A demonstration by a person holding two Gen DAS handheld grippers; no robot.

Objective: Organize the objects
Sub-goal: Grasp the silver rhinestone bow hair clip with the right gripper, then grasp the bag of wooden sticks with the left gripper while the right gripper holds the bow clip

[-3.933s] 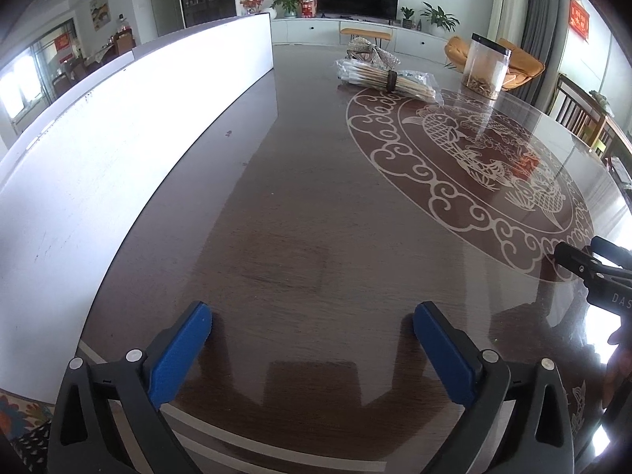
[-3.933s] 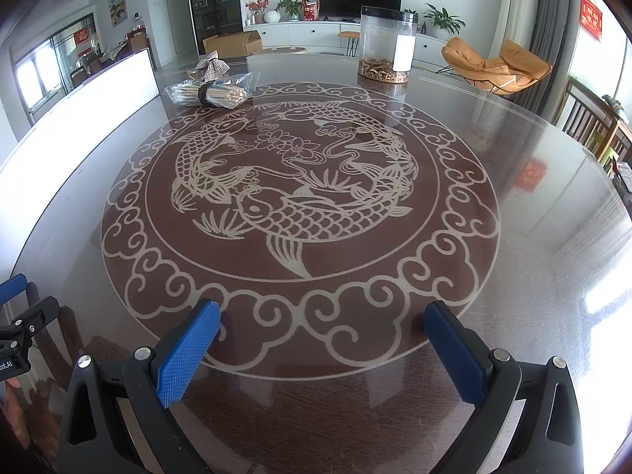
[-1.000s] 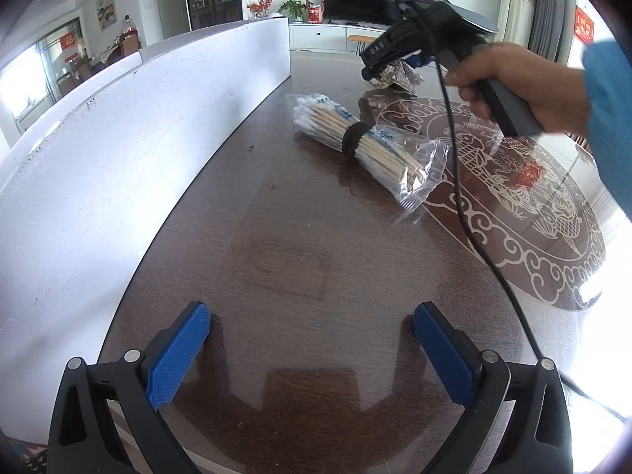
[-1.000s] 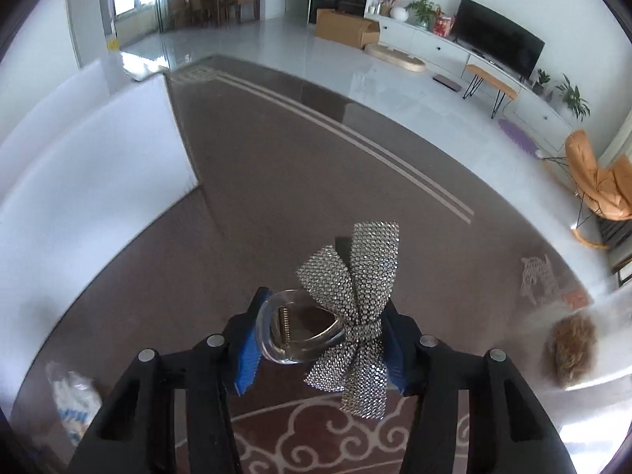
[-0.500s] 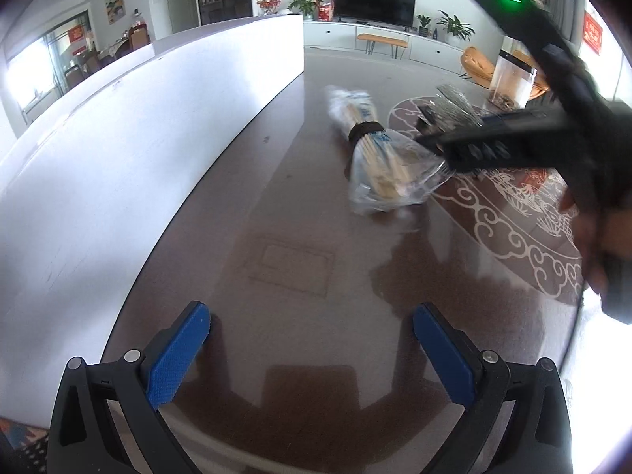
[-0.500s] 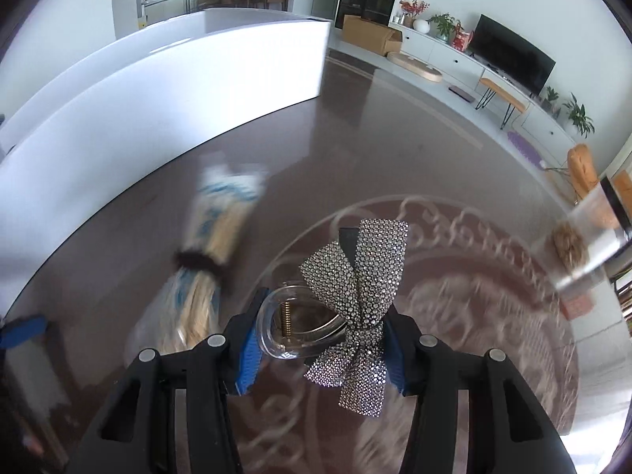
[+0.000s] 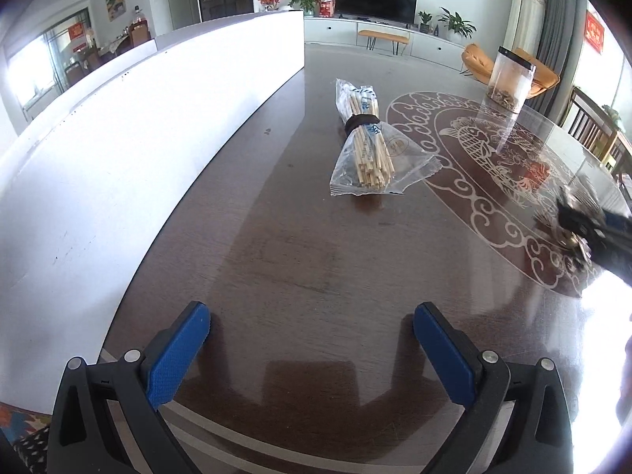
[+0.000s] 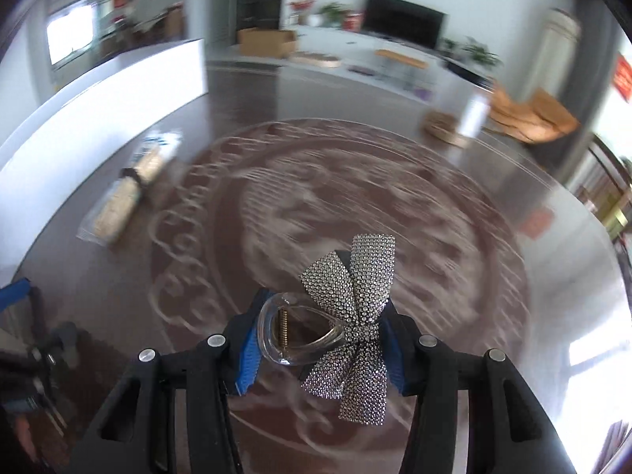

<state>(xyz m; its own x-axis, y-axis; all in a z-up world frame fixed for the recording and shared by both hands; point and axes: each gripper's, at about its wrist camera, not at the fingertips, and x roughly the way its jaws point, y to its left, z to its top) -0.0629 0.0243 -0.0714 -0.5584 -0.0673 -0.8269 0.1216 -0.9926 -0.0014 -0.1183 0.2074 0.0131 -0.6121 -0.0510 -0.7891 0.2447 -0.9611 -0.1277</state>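
Note:
My right gripper [image 8: 322, 339] is shut on a clear hair clip with a rhinestone bow [image 8: 351, 316], held above the table's fish medallion [image 8: 355, 205]. It shows blurred at the right edge of the left wrist view [image 7: 584, 225]. My left gripper [image 7: 312, 339] is open and empty, low over the dark wooden table [image 7: 296, 256] near its front edge. A plastic-wrapped bundle of wooden sticks [image 7: 367, 146] lies ahead of the left gripper; it also shows in the right wrist view [image 8: 126, 193], to the left.
A long white board [image 7: 138, 126] stands along the table's left side. A clear canister with brown contents [image 7: 507, 83] stands at the far right of the table. Wooden chairs [image 7: 592, 126] stand beyond the right edge.
My right gripper, holding the bow clip, has swung from over the stick bundle to the right, above the medallion. The stick bundle now lies turned lengthwise. The left gripper has stayed open.

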